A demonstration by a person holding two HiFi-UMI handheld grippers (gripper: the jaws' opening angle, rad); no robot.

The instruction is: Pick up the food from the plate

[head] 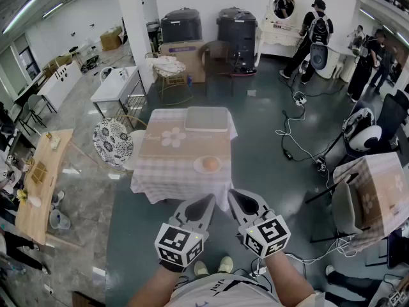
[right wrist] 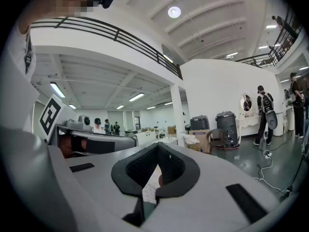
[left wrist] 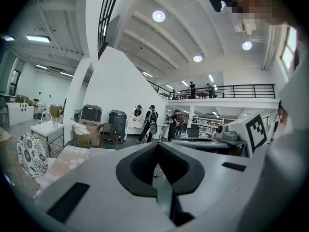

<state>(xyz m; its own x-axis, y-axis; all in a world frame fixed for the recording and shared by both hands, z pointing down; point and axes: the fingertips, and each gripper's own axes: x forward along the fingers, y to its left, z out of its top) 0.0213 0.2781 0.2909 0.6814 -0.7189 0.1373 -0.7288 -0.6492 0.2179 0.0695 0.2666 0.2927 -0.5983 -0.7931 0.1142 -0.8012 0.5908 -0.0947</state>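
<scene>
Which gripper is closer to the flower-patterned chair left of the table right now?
Left. The left gripper hangs short of the table, right of and nearer the camera than the patterned chair; the right gripper sits farther right again.

Bright ceiling lamps (left wrist: 159,16) light evenly; fisheye edges curve and darken.
</scene>
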